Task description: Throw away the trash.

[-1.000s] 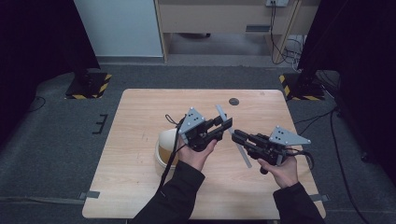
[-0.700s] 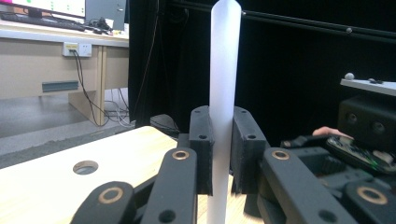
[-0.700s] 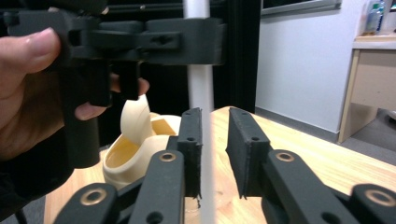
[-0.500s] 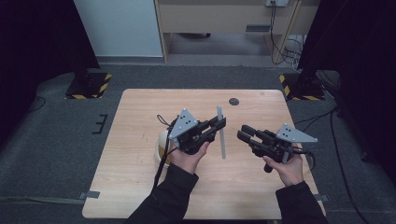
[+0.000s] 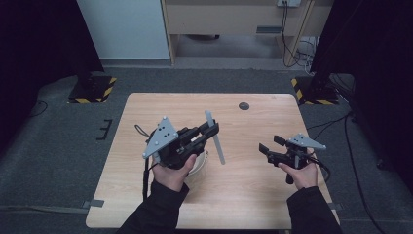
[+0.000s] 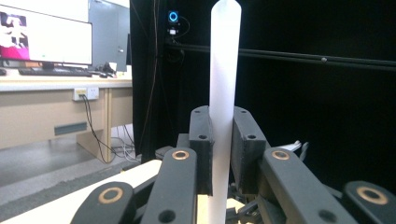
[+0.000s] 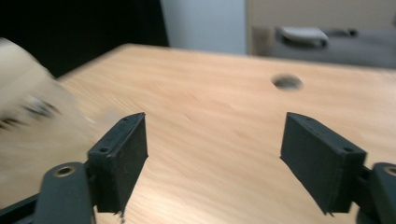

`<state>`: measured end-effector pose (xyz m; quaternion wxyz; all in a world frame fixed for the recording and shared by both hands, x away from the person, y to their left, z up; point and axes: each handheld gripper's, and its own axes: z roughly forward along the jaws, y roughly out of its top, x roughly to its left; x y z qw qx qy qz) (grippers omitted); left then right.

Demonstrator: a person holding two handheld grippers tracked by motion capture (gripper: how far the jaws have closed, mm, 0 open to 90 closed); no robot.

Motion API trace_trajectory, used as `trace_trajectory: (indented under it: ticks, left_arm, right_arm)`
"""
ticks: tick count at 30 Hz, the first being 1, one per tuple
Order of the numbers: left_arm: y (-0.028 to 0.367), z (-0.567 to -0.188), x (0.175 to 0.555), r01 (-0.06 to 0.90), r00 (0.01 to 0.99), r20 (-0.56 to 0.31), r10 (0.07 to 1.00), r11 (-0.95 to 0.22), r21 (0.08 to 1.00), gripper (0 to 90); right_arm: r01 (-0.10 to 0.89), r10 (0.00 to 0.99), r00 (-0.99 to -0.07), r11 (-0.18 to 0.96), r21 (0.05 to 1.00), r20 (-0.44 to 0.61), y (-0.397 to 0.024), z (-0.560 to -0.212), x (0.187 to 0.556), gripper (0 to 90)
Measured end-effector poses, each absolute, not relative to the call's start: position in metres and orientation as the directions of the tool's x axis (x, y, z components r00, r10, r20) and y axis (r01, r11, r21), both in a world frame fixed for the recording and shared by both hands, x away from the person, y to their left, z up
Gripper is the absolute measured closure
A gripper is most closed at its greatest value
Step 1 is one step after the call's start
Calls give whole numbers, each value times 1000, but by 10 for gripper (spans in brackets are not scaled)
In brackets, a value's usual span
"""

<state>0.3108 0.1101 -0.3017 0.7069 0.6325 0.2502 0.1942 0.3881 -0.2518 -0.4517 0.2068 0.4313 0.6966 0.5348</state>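
Left gripper view shows the left hand-held gripper (image 6: 220,154) pinching a pale flat stick (image 6: 224,74) between its 2 jaws, clamped low on its length so most of it rises free above them; seen from the high view, the same hand-held gripper (image 5: 210,130) carries the stick (image 5: 215,137) lifted above the worktop (image 5: 253,195), slanting, probably so it can be turned or passed across; just beneath the left hand (image 5: 170,170) sits a cream round object (image 5: 200,165), partly hidden; I cannot tell what it is. The right hand-held gripper (image 5: 265,150) hovers well apart to the right, jaws spread and empty, plausibly ready to receive; a dark round hole (image 5: 244,106) lies near the worktop's far edge.
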Motion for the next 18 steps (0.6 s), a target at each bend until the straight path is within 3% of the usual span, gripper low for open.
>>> trace_trajectory:
  ticks: [5, 18]
  left_arm:
    - [127, -296, 300, 17, 797, -97, 597, 138, 990, 797]
    - [166, -289, 279, -19, 779, -75, 623, 143, 990, 797]
  right_arm:
    - [446, 867, -471, 74, 892, 163, -263, -473, 392, 194]
    - [487, 881, -456, 126, 864, 129, -265, -488, 394, 182]
